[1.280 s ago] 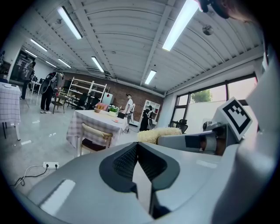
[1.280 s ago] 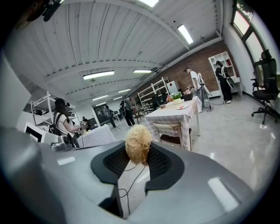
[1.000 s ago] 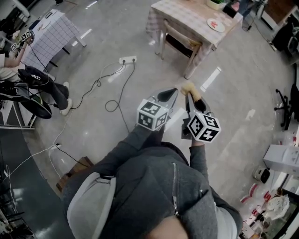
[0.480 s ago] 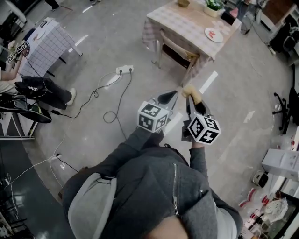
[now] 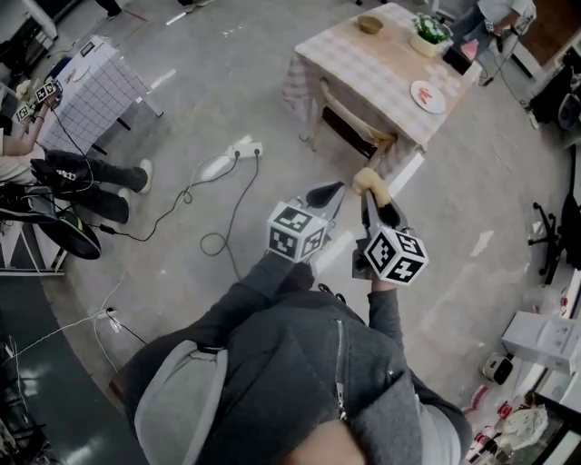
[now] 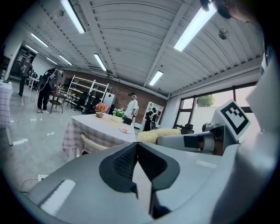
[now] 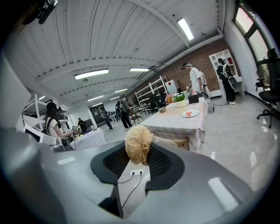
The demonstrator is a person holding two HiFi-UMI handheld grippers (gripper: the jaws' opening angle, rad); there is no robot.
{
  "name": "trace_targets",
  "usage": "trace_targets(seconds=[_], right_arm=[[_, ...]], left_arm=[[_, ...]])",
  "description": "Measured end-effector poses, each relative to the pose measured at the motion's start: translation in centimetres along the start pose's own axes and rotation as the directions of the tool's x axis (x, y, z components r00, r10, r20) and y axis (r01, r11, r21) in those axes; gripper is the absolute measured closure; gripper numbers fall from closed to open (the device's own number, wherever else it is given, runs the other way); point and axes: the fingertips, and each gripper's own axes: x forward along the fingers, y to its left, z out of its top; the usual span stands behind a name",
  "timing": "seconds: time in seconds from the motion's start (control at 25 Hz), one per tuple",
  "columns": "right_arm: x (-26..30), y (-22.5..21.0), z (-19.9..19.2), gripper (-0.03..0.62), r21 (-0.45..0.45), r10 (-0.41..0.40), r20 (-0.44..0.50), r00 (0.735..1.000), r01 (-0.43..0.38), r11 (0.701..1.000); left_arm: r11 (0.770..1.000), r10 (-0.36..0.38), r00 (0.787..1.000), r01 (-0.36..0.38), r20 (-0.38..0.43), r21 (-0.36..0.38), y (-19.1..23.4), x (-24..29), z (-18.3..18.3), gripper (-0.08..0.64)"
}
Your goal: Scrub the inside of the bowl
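Slippage of the fibre scrubber [image 7: 138,142] is the main risk. Only its lower part is pinched between the jaws of the right gripper [image 7: 138,154], so it could be pulled free once pressed against a surface. The left gripper [image 6: 136,148] is closed on nothing, and the bowl [image 5: 369,24], well apart at the far end of the table [image 5: 381,73], is unsteadied and could skid when scrubbed. Floor cables [image 5: 213,213] are judged a trip hazard.

Both grey-sleeved arms reach forward, side by side. Left gripper [image 6: 135,148] and right gripper [image 7: 139,154] near each other, pointing ahead. Left jaws pressed together, empty. Right jaws clamped on straw-coloured fibre scrubber [image 7: 138,143] at tips.
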Motion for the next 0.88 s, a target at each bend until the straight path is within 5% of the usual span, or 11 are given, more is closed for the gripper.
trace_targets(seconds=[0.88], right_arm=[[9.8, -1.6, 2.0, 0.48, -0.005, 0.029, -0.049, 0.998, -0.03, 1.0]], left_arm=[[1.0, 0.019, 1.0, -0.02, -0.019, -0.023, 7.7, 5.8, 1.6, 0.551]])
